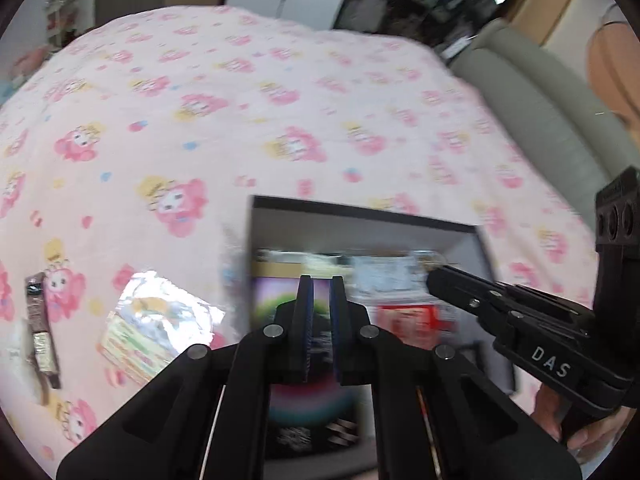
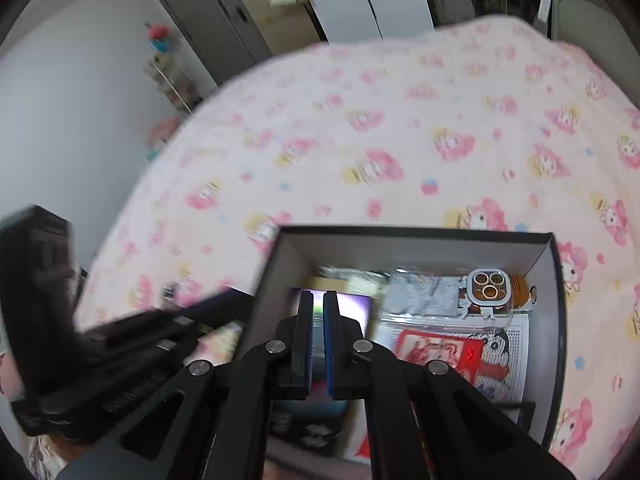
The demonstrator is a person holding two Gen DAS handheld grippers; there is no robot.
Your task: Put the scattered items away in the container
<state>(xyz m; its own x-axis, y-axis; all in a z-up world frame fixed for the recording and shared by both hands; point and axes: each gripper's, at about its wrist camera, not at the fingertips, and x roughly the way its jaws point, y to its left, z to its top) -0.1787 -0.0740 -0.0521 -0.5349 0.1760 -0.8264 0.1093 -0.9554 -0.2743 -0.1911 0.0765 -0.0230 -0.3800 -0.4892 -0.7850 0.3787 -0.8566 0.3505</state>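
Right now both grippers hang over an open dark box (image 2: 558, 304) that sits on a pink cartoon-print bedspread (image 1: 248, 112). The left gripper (image 1: 321, 280) has its blue-padded fingers (image 1: 306, 312) drawn almost together with only a narrow slit between them, and nothing shows in that slit. The right gripper (image 2: 319, 296) has its fingers (image 2: 330, 332) likewise close together and empty.

Beyond and below both pairs of fingertips, inside the box, lie a blurred card with a purple and green picture (image 2: 356, 306), a red printed packet (image 2: 436, 352) to the right of the right gripper's fingers, and a phone case with three gold camera rings (image 2: 489, 286) near the box's far right corner.

Left of the left gripper's fingers, outside the box on the bedspread, lie a shiny foil packet (image 1: 160, 320) and, further left, a dark narrow wrapper (image 1: 40, 328).
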